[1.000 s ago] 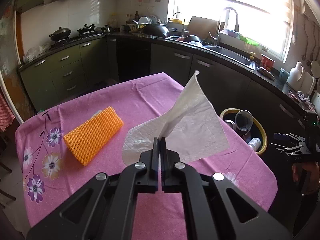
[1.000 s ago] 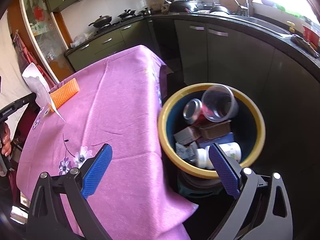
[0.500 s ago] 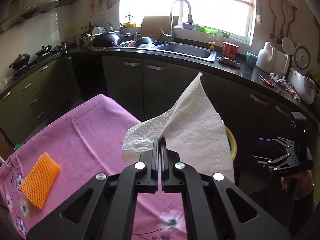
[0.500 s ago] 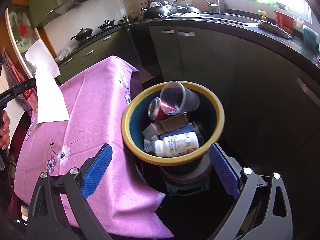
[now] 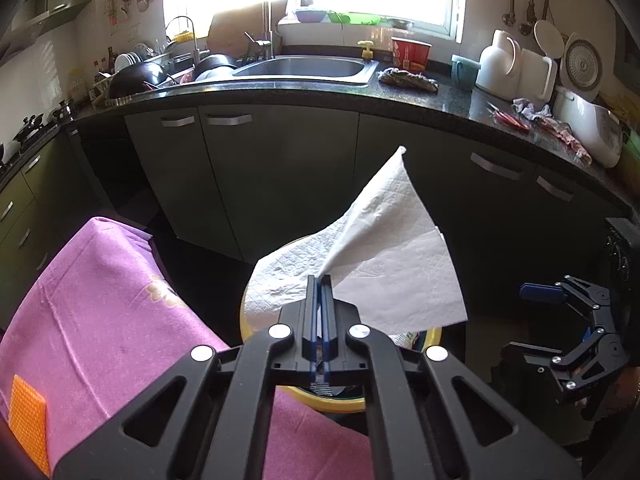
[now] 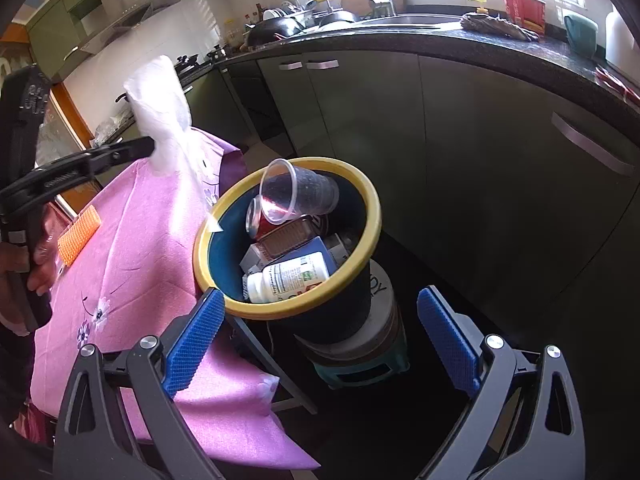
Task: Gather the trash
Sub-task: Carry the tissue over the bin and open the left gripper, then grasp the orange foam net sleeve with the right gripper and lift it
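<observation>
A round waste bin (image 6: 370, 216) with a yellow rim and dark blue inside stands on a pale drum-like base just beside the near right corner of the table, in front of dark green cabinet doors. It is nearly full: a clear ribbed plastic cup (image 6: 298, 194) lies on its side on top at the far rim, a red drinks can (image 6: 260, 220) under it, then small cartons, a blue flat box (image 6: 310, 250), and at the near rim a white pill bottle (image 6: 286, 278) lying flat, its label printed with green marks and fine text too small to read. Lettering on the base under the bin is partly hidden and cannot be read.

The left gripper (image 5: 319, 280) is clenched on a white embossed paper towel (image 5: 384, 256), which stands up in a creased, pointed sheet above the near side of the bin; in the right wrist view it hangs over the table's far edge, left of the bin. The right gripper (image 6: 318, 342) is released, its blue knurled pads spread wide with nothing between them, near the bin.

The table wears a pink cloth (image 6: 132, 248) with flower prints. An orange meshed sponge (image 6: 78, 234) lies on its left part.
</observation>
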Demonstrator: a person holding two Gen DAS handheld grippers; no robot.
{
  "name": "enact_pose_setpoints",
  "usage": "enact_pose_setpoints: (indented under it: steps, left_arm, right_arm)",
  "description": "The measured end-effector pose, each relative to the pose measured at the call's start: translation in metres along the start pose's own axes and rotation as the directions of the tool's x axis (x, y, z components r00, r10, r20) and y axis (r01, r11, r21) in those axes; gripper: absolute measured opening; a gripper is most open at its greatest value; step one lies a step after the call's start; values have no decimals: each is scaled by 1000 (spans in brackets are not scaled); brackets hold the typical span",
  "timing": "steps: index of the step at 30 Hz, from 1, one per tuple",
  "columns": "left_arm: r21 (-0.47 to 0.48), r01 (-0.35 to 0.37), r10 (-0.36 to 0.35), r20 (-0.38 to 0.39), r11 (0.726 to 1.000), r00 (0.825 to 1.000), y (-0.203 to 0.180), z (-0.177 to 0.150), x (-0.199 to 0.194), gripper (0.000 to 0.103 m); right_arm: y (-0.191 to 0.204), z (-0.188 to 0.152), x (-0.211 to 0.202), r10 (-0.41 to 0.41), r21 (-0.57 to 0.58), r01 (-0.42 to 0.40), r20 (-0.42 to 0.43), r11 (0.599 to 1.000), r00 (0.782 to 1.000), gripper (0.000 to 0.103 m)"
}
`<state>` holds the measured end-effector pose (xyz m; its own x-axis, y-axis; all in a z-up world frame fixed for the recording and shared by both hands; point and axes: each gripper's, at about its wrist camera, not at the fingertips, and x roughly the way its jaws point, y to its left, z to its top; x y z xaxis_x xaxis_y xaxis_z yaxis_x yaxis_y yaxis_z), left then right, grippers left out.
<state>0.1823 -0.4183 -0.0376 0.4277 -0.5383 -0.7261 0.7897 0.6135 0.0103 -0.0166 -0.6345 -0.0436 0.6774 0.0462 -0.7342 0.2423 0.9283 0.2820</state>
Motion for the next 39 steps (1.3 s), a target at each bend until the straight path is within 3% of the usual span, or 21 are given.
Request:
enact_pose_setpoints:
  steps: [5, 12, 14, 16, 26, 30, 35, 39]
  left_arm:
    - [6, -7, 7, -57, 1000, 998, -8, -2, 34, 2]
    - [12, -13, 15, -109, 1000, 994, -7, -14, 44, 4]
    - [26, -22, 24, -106, 999, 994, -8, -18, 41, 18]
    - [30, -35, 38, -87, 999, 996, -8, -22, 34, 57]
    - [3, -74, 74, -5, 997, 997, -2, -37, -11, 74]
    - [-33, -78, 79, 28, 996, 996, 9, -49, -34, 86]
    - [-131, -94, 107, 100, 987, 989, 45, -79, -80, 92]
    - [-237, -142, 184, 165, 961, 969, 93, -119, -127, 96]
  right_arm:
    - [-8, -2, 3, 6, 11, -5, -7, 1000, 1000, 96]
    - [-11, -2, 10, 13, 17, -13, -18, 1000, 1000, 96]
    - [-8, -2, 11, 16, 15, -16, -18, 1000, 1000, 96]
    - [-6, -2, 12, 16, 15, -16, -18, 1000, 1000, 96]
    - [11, 0, 5, 5, -18, -5, -17, 1000, 1000, 96]
    - [23, 1, -1, 1, -43, -2, -13, 999, 1000, 96]
    - [39, 2, -5, 5, -74, -5, -13, 997, 1000, 97]
    - [64, 5, 2, 14, -124, -18, -34, 992, 999, 97]
